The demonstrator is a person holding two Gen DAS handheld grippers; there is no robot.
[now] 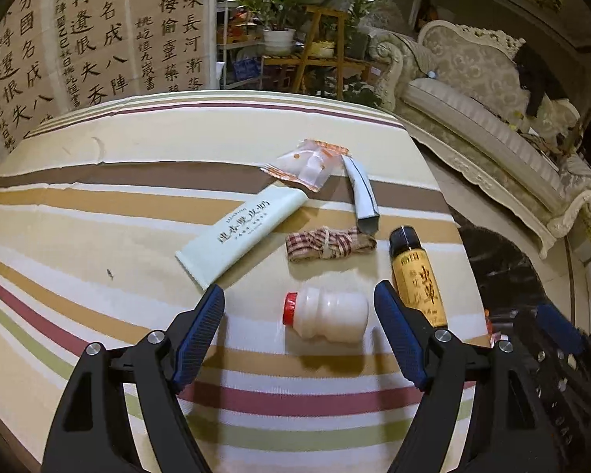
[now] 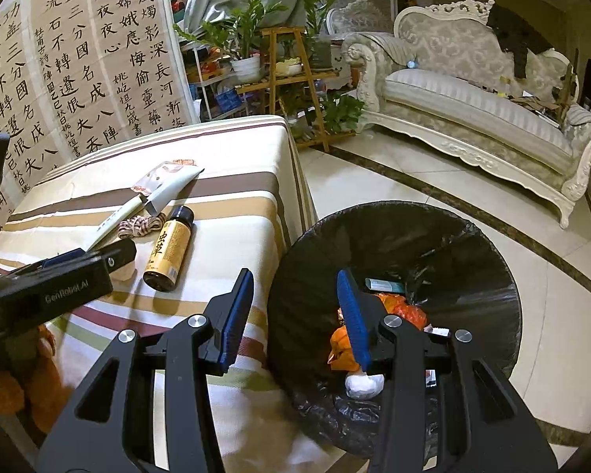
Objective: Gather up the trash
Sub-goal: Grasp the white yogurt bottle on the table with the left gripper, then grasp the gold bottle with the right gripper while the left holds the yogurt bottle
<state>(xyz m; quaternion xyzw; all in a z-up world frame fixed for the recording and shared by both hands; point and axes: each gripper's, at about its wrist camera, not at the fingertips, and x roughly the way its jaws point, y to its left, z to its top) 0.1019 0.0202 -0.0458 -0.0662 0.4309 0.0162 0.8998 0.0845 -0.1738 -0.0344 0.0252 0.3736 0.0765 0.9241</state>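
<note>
A small white bottle with a red cap [image 1: 327, 315] lies on its side on the striped table [image 1: 98, 213]. My left gripper [image 1: 299, 291] is open around it, and its blue pads do not press on it. Just right of it lies a yellow bottle with a black cap [image 1: 417, 276] [image 2: 169, 248]. Farther back are a pale green tube [image 1: 240, 232], a checked ribbon bundle [image 1: 331, 244], a grey packet [image 1: 360, 197] and a clear wrapper with orange print [image 1: 307, 165]. My right gripper [image 2: 295, 276] is open and empty, by the near rim of the black-lined trash bin [image 2: 472, 268].
The bin stands on the tiled floor [image 2: 374, 173] against the table's right edge and holds orange wrappers [image 2: 402, 307] and a white wad [image 2: 362, 384]. A cream sofa [image 2: 472, 110], a wooden plant stand [image 2: 291, 75] and a calligraphy screen [image 2: 78, 67] stand beyond.
</note>
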